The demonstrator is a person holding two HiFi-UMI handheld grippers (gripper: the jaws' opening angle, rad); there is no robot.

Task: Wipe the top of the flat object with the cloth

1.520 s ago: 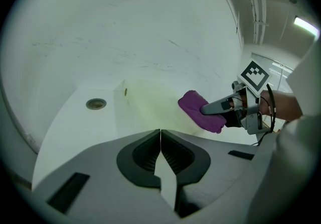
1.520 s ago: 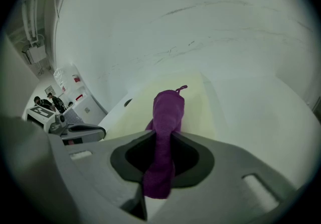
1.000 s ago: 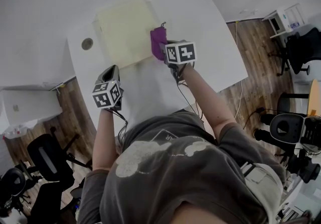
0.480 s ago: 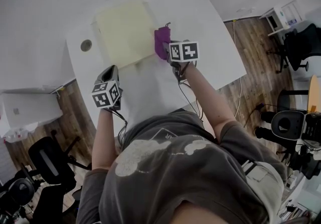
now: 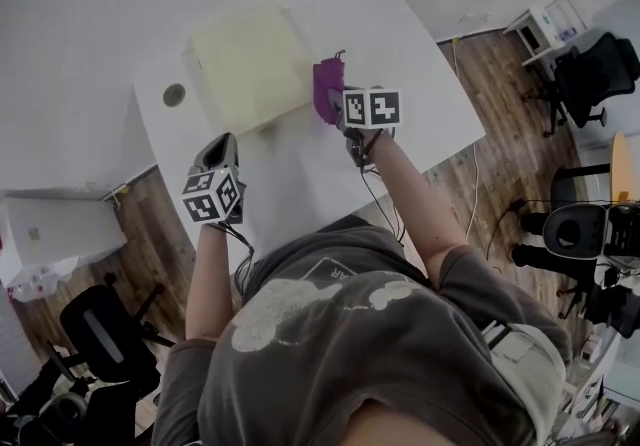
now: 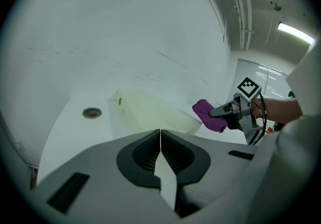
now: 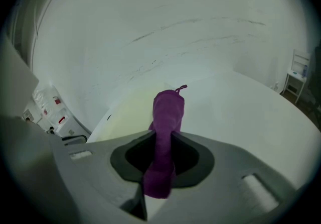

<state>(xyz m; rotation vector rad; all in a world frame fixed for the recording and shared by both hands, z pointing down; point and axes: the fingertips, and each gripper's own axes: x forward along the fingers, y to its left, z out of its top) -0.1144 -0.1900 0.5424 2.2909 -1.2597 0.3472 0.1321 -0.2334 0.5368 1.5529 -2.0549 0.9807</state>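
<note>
Wiping step in hand, likely at the right end of a stroke. Gripping purple cloth [image 7: 168,112] in right gripper [image 5: 338,102], clamped hard on the bunched middle, with a tail poking past the tips and a small loop tag at the far end. Held just beside the right edge of the flat object [image 5: 250,64], a pale yellow board lying flat on the far-left part of the white table [image 5: 300,174]. Cannot tell whether touching board edge or tabletop. Parked on the near side of the board with left gripper [image 6: 160,142], tips pressed together on nothing, off the board and not steadying it. Round grommet hole [image 5: 175,94] left of the board, out of the way.

With nearly all the board top lying left of the cloth, no telling how much is wiped. Next, probably: carry cloth left over the board, press down enough to drag fabric across the top, sweep toward the left edge. Keep the clamp firm. Narrow contact from a bunched cloth, so overlapping passes likely needed. Watch for the board sliding on the smooth table with nothing pinning it. Maybe bring left gripper down on the near edge.
</note>
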